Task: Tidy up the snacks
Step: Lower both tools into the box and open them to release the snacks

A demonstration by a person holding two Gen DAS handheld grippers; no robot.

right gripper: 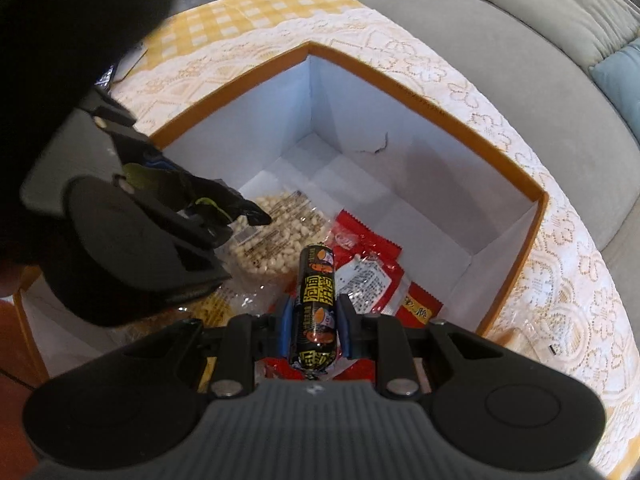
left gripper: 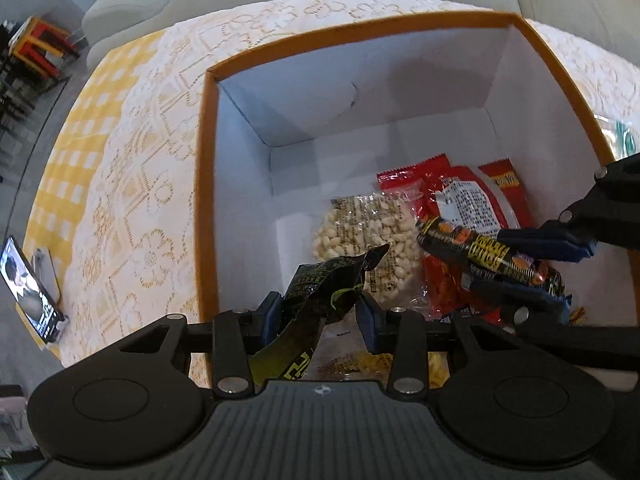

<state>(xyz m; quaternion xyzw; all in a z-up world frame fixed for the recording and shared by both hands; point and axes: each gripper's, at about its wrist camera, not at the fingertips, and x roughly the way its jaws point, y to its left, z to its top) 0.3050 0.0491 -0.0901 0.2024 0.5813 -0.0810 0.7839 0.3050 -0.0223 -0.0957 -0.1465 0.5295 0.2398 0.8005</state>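
Right claw (right gripper: 313, 330) pinching yellow-lettered black sausage (right gripper: 315, 308); left claw (left gripper: 318, 314) around black packet (left gripper: 316, 296), lettering unreadable

Left tool (left gripper: 318, 314) with a dark green packet (left gripper: 316, 292) between its pads, above the orange-rimmed box (left gripper: 206, 184).

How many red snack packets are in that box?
2 show for sure: one red packet face-down with its white label up, another red packet partly beneath it by the box wall. More may lie hidden underneath.
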